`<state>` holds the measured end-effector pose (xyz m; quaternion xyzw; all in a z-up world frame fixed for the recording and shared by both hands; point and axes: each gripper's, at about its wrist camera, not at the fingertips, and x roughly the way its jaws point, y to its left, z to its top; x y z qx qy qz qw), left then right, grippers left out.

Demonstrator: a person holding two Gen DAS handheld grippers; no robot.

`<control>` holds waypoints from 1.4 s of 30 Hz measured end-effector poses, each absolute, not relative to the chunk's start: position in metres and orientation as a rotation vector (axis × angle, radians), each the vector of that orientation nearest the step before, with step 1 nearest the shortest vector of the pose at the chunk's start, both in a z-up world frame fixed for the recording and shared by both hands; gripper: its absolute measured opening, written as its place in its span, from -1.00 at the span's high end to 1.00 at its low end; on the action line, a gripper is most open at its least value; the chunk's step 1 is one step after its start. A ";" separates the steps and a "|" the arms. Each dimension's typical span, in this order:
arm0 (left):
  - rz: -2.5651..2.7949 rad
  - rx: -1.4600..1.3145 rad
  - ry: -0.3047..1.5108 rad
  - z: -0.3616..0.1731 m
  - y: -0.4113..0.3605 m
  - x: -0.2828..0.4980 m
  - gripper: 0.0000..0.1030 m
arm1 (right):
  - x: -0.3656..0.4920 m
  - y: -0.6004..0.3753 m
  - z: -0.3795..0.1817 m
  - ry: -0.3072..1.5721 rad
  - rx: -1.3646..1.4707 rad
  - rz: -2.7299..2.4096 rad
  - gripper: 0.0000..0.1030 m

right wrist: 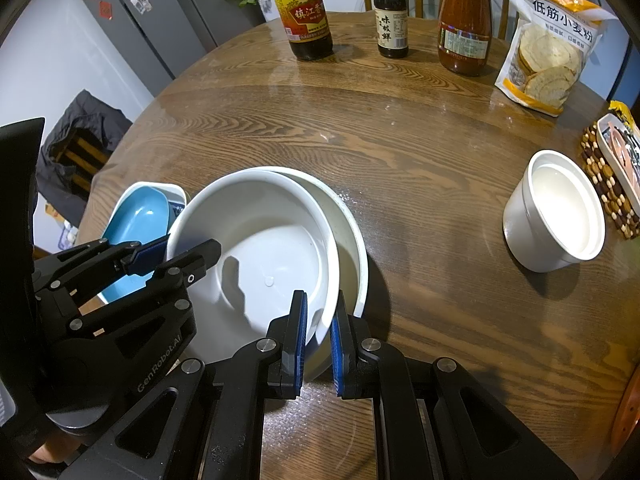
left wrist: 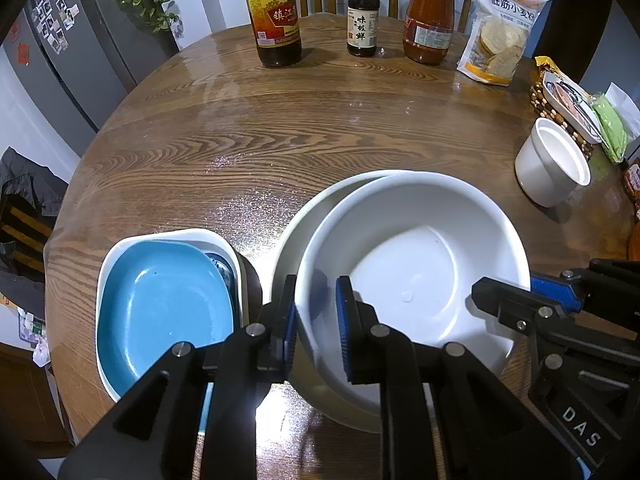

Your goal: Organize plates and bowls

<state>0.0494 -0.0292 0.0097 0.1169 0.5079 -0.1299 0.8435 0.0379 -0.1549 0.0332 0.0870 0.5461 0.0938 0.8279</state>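
A large white bowl point(left wrist: 416, 264) sits tilted inside a wider white bowl point(left wrist: 304, 216) on the round wooden table. My left gripper point(left wrist: 316, 320) straddles its left rim, one pad inside and one outside, shut on it. My right gripper point(right wrist: 318, 330) is shut on the same bowl's point(right wrist: 256, 248) near right rim, with the wider bowl point(right wrist: 352, 240) behind. The right gripper also shows in the left wrist view point(left wrist: 516, 296). To the left a blue dish point(left wrist: 160, 304) lies in a white square dish point(left wrist: 108, 264).
A white cup point(right wrist: 556, 212) stands at the right. Three sauce bottles point(right wrist: 304, 12) and a flour bag point(right wrist: 548, 44) line the far edge. A beaded mat with a small tray point(right wrist: 616, 168) lies at the right edge. A fridge and chairs stand beyond the table.
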 end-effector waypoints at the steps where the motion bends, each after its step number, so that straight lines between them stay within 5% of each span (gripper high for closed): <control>1: -0.274 0.247 1.073 0.010 -0.029 0.049 0.66 | 0.038 -0.154 0.033 1.160 0.184 0.199 0.79; 42: -0.273 0.248 1.071 0.010 -0.030 0.049 0.63 | 0.038 -0.153 0.033 1.158 0.182 0.202 0.79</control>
